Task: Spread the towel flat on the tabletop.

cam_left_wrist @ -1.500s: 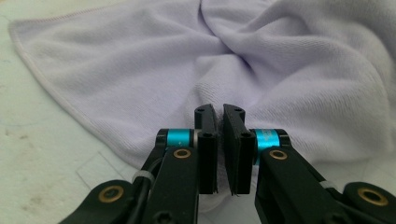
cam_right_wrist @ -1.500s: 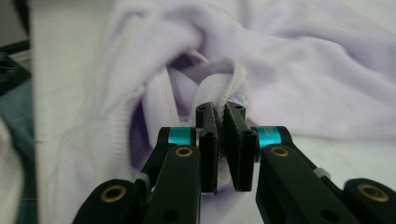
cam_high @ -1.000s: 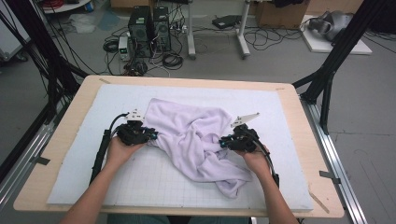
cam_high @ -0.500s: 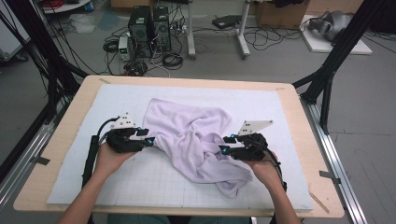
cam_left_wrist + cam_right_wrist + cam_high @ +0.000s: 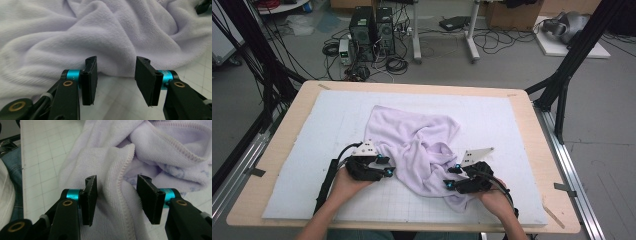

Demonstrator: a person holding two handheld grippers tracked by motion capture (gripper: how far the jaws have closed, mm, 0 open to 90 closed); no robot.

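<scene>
Crumpled lavender towel (image 5: 419, 150) lies mid-frame on the desk (image 5: 512, 100) between both tools, left tool (image 5: 387, 166) half-open at its lower-left edge, right tool (image 5: 451, 178) half-open straddling the hemmed lower-right fold (both jaws just widened, neither clamping cloth).

Crumpled lilac towel (image 5: 417, 145) between left gripper (image 5: 388, 167) and right gripper (image 5: 451, 177)
</scene>
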